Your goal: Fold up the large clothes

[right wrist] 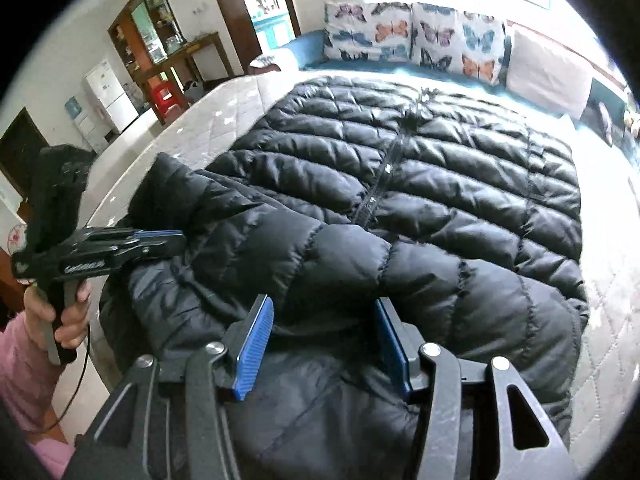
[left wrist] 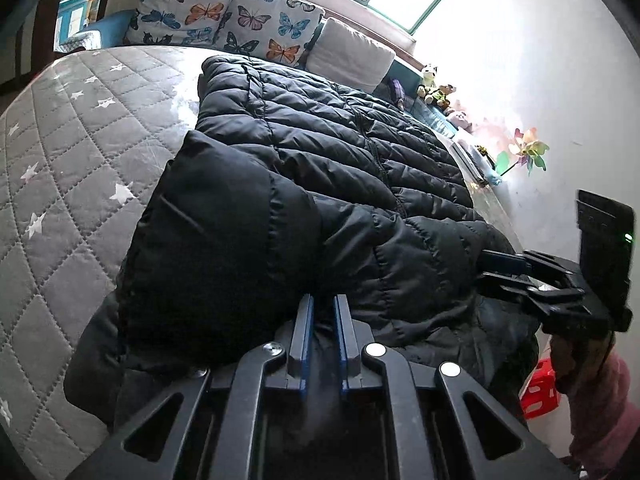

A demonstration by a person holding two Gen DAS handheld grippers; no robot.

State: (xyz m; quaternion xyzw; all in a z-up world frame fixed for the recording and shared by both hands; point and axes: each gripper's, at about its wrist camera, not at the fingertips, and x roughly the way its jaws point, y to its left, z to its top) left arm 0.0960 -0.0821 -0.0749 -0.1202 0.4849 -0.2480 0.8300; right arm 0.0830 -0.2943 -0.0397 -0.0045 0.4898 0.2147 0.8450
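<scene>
My left gripper (left wrist: 323, 322) is pinched on the black puffer jacket (left wrist: 320, 168) spread on the quilted mattress (left wrist: 60, 168); my right gripper (right wrist: 324, 340) straddles it, jaws apart. It looks light, puffy, slippery and springy, so I'd grab seams or hem.

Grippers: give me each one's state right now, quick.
Left gripper: jaws nearly shut, pinching the black quilted puffer jacket.
Right gripper: jaws open, astride the jacket's fabric, not clamped.
</scene>
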